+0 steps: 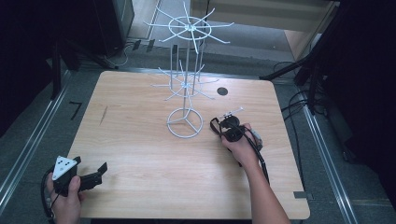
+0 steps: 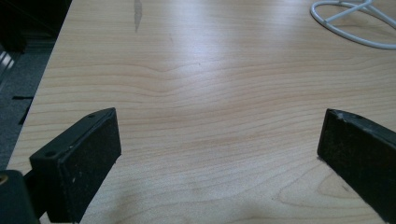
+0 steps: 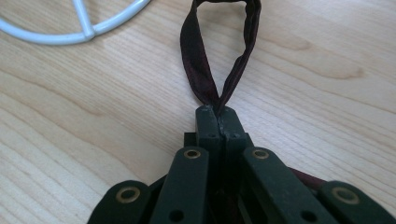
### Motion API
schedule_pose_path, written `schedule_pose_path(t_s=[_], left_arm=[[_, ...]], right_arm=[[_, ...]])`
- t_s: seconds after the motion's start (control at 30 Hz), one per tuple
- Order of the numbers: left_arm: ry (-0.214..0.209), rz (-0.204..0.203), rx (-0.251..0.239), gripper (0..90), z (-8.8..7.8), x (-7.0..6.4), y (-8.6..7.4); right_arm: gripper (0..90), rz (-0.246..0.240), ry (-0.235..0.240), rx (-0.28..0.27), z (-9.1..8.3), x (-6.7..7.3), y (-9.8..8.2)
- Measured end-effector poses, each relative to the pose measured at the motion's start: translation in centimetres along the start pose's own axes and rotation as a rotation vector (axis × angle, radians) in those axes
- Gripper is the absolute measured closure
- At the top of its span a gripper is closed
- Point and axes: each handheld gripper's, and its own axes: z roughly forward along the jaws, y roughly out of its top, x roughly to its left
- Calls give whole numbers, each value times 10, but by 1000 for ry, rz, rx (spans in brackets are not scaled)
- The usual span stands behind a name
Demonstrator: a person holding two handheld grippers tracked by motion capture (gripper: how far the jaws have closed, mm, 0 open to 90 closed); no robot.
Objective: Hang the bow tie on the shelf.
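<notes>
The wooden counter (image 1: 140,154) carries a white wire rack (image 1: 186,100). Just right of its ring base, the right tongs (image 3: 216,112) pinch a dark strap loop (image 3: 219,51). Left tongs (image 2: 219,154) gape wide, empty.

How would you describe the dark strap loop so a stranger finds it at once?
Start at the white wire rack on the wooden table. By its round base lies the dark maroon fabric loop, pinched in the right gripper. Nothing else here is soft.

Dark maroon strap loop (image 3: 219,51), white wire rack (image 1: 186,70), pale wood-grain table (image 1: 140,154), black gripper fingers (image 3: 216,122)
</notes>
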Motion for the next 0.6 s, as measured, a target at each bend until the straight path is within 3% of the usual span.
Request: schedule_pose_path(t_s=[0.3,0.6], left_arm=[[2,0,2,1,0,0,0],[2,-1,0,1,0,0,0]], right_arm=[[900,76,46,-175,-24,-9,-7],[900,100,52,-339,-51,-5,-8]])
